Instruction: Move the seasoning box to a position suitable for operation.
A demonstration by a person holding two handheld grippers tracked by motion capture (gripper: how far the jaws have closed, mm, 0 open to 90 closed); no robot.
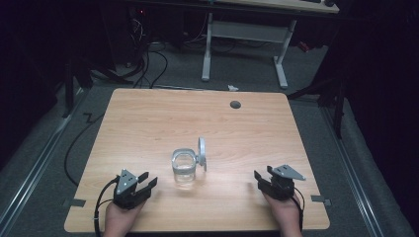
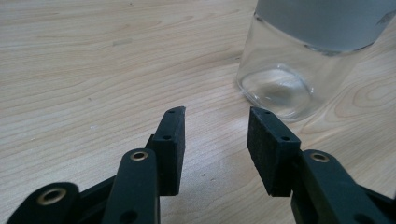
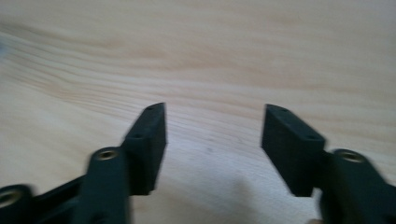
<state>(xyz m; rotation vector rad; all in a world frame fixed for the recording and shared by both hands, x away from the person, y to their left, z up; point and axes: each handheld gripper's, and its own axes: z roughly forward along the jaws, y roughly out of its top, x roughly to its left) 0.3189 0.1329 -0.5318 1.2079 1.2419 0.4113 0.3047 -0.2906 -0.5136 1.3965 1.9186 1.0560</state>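
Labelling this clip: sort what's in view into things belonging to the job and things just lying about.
Job: glass jar; its open hinged lid; left gripper, open; right gripper, open.

Lying about: grey disc in the table; white desk frame; floor cables.

Table (image 1: 148,123): light wood with a fine brown grain pattern, bearing a small dark grey round cap (image 1: 235,104) at 1 o'clock. Jar (image 1: 184,169), at centre: clear, colourless glass with a frosted grey band at the rim; its lid (image 1: 201,153) was silver-grey. Left gripper (image 1: 147,181), at 7 o'clock, and right gripper (image 1: 263,178), at 5 o'clock: matt black jaws, each topped by a grey plate. Floor (image 1: 39,163): dark grey.
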